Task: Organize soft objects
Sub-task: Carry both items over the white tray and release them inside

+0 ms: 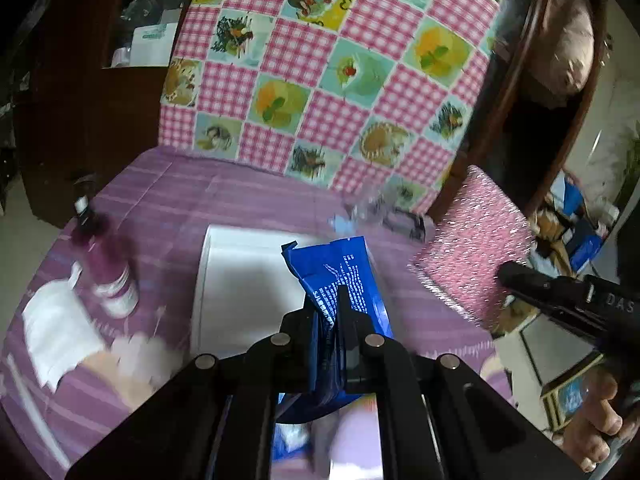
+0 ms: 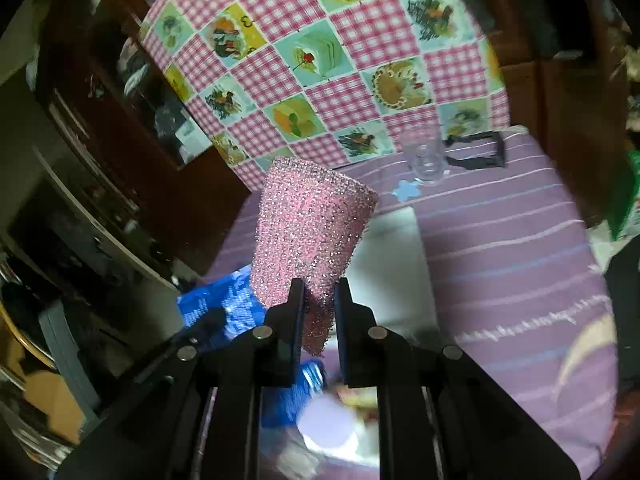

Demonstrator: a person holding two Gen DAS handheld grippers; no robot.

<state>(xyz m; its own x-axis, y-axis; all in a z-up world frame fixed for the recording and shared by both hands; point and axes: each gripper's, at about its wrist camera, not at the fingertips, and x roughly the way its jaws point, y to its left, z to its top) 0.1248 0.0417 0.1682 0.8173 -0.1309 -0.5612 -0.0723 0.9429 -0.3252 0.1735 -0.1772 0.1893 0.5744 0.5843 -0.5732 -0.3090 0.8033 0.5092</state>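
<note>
My left gripper (image 1: 328,320) is closed on the blue soft packet (image 1: 340,276) and holds it in the air above the white tray (image 1: 240,280), I think because this tray is where the soft things go. My right gripper (image 2: 318,312) pinches the pink sparkling sponge (image 2: 312,232) by its lower end, lifted over the same tray (image 2: 400,248), so both are clear of the purple cloth (image 2: 500,260).

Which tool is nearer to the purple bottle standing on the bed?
Left. The left tool, shut on a blue packet, is above the white tray beside the purple bottle. The right tool, holding a pink sponge, is beyond the tray's far side.
</note>
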